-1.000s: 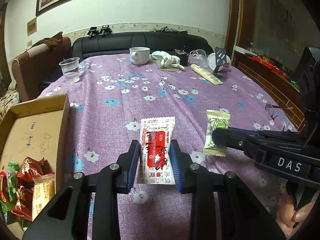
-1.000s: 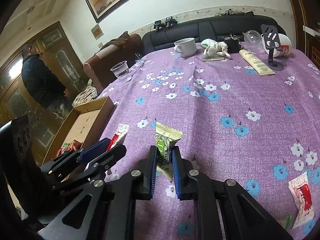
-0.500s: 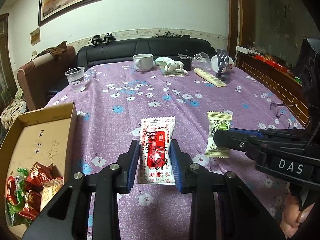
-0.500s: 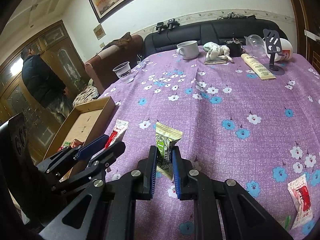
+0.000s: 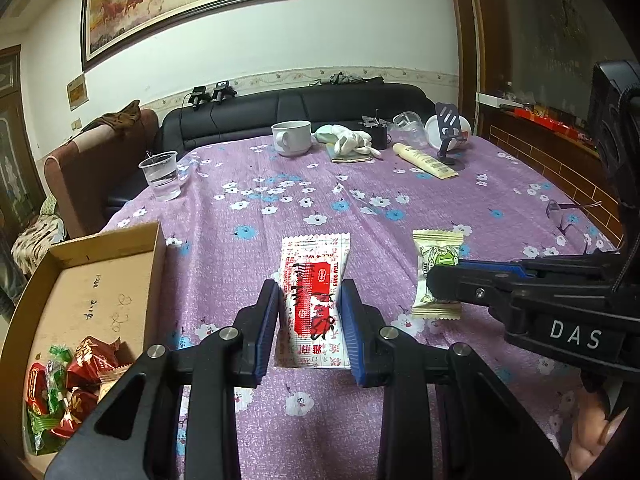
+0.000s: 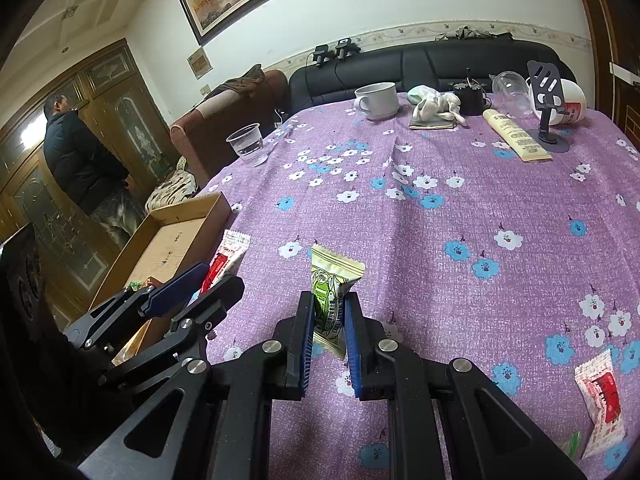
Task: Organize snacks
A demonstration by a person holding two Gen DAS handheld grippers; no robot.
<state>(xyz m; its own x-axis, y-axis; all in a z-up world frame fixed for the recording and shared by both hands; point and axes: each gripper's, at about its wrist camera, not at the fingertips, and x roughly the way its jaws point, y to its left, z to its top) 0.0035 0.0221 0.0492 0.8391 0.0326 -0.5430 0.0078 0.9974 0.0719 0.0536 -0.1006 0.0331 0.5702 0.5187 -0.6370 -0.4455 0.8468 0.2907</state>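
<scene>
Left gripper [image 5: 309,312]: pads clamped on red-and-white packet [image 5: 314,284].
Right gripper [image 6: 328,320]: pads clamped on green packet [image 6: 330,296].

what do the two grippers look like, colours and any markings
Both the left gripper and the right gripper are matte black, angular linkage frames with silver pivot bolts and ribbed blue pads lining the fingers. White "DAS" lettering marks the right one's side.

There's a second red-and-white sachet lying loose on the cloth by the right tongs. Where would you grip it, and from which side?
The loose red-and-white sachet lies flat on the purple tablecloth, apart from other things. Probably best to come from above and pinch across its narrow width at mid-length, since the crimped ends are thin.
</scene>
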